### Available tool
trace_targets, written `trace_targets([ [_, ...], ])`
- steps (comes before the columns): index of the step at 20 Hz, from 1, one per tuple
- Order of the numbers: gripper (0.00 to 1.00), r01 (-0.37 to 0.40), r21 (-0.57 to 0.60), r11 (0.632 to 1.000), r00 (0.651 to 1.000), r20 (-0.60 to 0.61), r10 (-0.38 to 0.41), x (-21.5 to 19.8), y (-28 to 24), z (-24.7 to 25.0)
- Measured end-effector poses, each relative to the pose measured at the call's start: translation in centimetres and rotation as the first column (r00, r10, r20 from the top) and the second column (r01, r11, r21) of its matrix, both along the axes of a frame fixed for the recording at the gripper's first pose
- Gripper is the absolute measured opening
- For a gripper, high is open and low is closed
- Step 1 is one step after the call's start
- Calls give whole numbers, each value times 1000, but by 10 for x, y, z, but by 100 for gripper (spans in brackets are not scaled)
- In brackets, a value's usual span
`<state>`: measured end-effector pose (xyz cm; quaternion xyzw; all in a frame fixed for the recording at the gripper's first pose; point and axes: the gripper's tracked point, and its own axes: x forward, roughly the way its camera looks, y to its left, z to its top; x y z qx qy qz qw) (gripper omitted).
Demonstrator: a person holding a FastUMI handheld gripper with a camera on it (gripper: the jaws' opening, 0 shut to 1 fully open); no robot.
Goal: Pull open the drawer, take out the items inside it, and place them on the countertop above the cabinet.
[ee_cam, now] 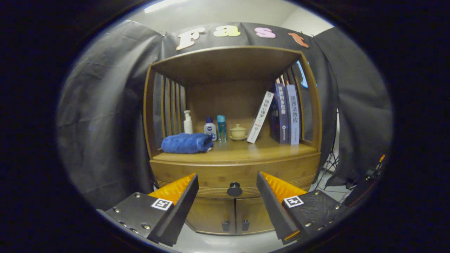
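Drawer (211, 177), shut, sits at lower centre of the frame beneath the countertop (246, 151), its dark round knob (234, 189) between the gripper (227, 207) fingers, which stand wide apart, touching nothing. A folded blue towel (186, 143) lies at centre left of the countertop.

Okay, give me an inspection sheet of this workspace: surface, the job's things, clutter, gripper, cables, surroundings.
Surface: wooden countertop of the cabinet, under a shelf roof.
Job's things: wooden drawer shut; its round dark knob lies between and just beyond the fingers; contents hidden.
Clutter: folded blue towel, white pump bottle, small white bottle with blue cap, clear blue bottle, beige lidded cup, one leaning white book, two upright blue books.
Gripper: gripper open, holding nothing, fingers short of the drawer.
Cables: nothing seen clearly.
Surroundings: black cloth wall, two lower cabinet doors.
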<state>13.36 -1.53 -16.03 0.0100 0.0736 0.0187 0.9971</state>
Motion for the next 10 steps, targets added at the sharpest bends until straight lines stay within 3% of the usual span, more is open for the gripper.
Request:
trace_targets([
  [4, 99, 12, -13, 1000, 993, -117, -14, 30, -5, -62],
  [9, 99, 26, -12, 1000, 982, -187, -28, 70, -10, -104],
  [10, 93, 59, -9, 998, 978, -198, -59, 78, -18, -111],
])
